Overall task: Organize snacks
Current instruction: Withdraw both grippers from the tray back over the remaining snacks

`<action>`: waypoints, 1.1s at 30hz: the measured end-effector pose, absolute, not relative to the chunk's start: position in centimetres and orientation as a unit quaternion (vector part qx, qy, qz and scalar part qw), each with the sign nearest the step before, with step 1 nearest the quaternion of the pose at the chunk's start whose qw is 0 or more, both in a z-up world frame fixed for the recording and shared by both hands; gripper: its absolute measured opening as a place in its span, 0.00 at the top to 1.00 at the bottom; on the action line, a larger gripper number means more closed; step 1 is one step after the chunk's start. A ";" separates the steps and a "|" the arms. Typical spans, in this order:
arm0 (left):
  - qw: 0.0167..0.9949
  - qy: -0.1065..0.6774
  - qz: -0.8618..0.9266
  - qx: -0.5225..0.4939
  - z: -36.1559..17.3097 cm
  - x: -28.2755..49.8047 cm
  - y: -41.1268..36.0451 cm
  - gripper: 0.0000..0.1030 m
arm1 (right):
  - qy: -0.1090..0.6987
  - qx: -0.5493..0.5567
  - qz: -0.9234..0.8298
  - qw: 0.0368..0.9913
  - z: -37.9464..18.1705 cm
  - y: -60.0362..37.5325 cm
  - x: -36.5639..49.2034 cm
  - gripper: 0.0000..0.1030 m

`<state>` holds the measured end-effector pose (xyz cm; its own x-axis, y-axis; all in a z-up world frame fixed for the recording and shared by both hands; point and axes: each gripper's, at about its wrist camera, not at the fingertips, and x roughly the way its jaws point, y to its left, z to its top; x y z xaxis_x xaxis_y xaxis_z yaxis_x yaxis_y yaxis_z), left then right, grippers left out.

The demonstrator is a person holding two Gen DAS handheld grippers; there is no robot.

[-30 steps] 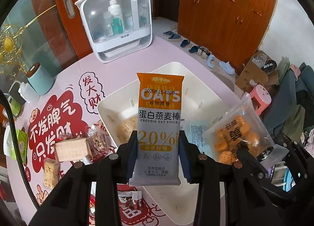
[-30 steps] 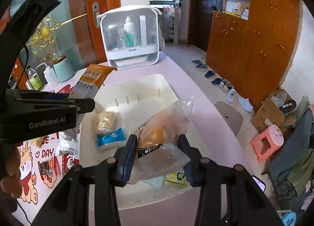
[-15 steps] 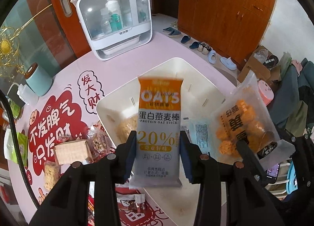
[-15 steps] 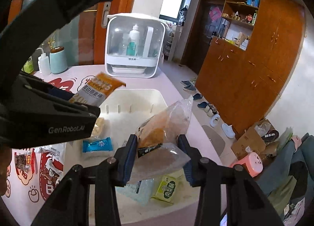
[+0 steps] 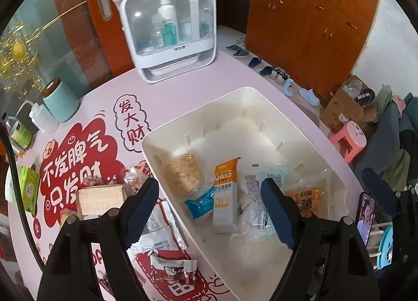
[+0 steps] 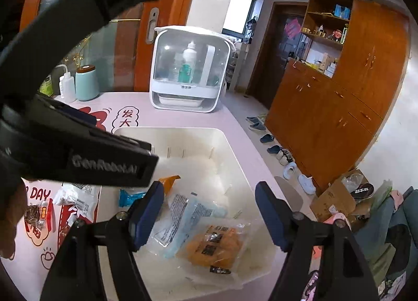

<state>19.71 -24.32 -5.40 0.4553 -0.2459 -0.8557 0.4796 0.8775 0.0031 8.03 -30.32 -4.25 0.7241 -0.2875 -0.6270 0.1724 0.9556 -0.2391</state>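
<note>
A white bin point(image 5: 162, 149) stands on the pink table and also shows in the right wrist view point(image 6: 224, 144). In it lie the orange-and-white oat bar point(image 5: 225, 193), a rice-crisp pack point(image 5: 185, 174), a blue packet point(image 5: 199, 203), clear-wrapped packs point(image 6: 183, 217) and the orange snack bag point(image 6: 216, 246), which also shows in the left wrist view point(image 5: 309, 200). My left gripper point(image 5: 210, 209) is open and empty above the bin. My right gripper point(image 6: 209, 214) is open and empty above the orange bag.
Loose snacks lie left of the bin: a beige box point(image 5: 100, 199), a red-and-white wrapper point(image 5: 173, 271), green packets point(image 5: 28, 191). A white cabinet with bottles point(image 5: 169, 31) stands at the back, a teal canister point(image 5: 58, 102) at far left. The table edge drops off right.
Both grippers have opened. The oat bar left my left gripper and the orange snack bag left my right gripper; both now lie in the bin.
</note>
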 end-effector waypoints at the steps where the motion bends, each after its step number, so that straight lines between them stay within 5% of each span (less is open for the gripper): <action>1: 0.845 0.475 -0.213 0.121 -5.3 19.5 -24.1 0.23 | 0.349 -0.083 -0.122 0.925 -4.2 -30.2 8.0 0.29; 33: 0.895 0.437 -0.058 0.065 -0.8 15.1 -4.5 0.23 | 0.321 -0.120 0.019 0.939 -2.8 -17.1 7.8 0.29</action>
<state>15.08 -4.47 -0.83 0.6111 -0.0471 -0.7901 0.1608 0.9848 0.0656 7.78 -17.15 -2.82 0.7936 -0.0404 -0.6070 -0.1132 0.9706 -0.2126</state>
